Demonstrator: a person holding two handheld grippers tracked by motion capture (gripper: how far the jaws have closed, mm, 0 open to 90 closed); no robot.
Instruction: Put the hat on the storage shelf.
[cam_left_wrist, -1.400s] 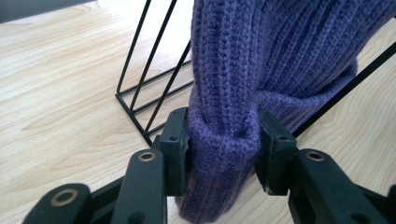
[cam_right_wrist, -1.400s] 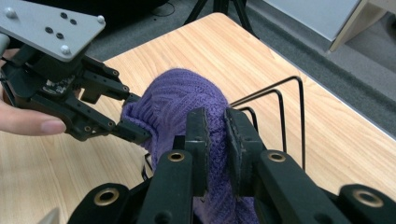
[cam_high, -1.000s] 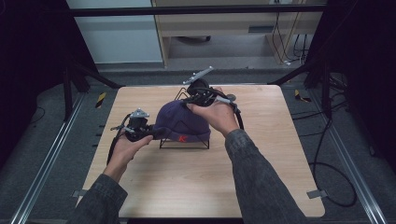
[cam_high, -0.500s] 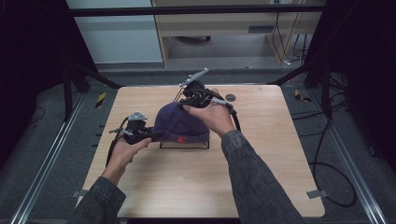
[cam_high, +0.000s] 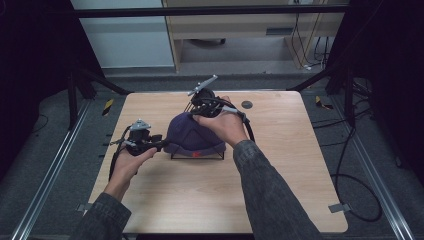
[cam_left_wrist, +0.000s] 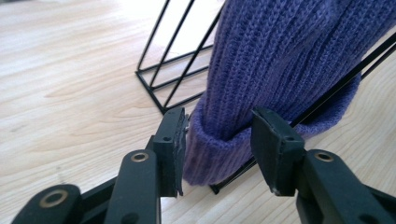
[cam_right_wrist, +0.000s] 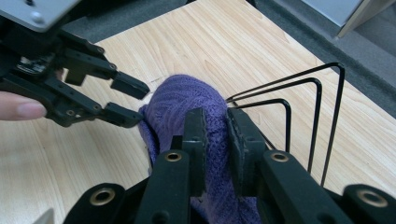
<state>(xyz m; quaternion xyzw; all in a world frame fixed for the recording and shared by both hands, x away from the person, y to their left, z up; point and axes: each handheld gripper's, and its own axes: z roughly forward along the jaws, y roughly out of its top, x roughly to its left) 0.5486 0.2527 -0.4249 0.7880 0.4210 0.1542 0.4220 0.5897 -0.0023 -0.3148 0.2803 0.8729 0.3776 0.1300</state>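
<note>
**Purple hat on the wire rack, both tongs at it**

While the purple knit hat sits draped over the black wire rack near the middle of the wooden table, I work it from two sides. My right gripper is at the hat's far side, jaws nearly closed and pinching a fold of the knit. My left gripper is at the hat's left edge; its jaws have just been opening and now stand partly apart, with the rolled brim between them, the pads not pressing.
</note>
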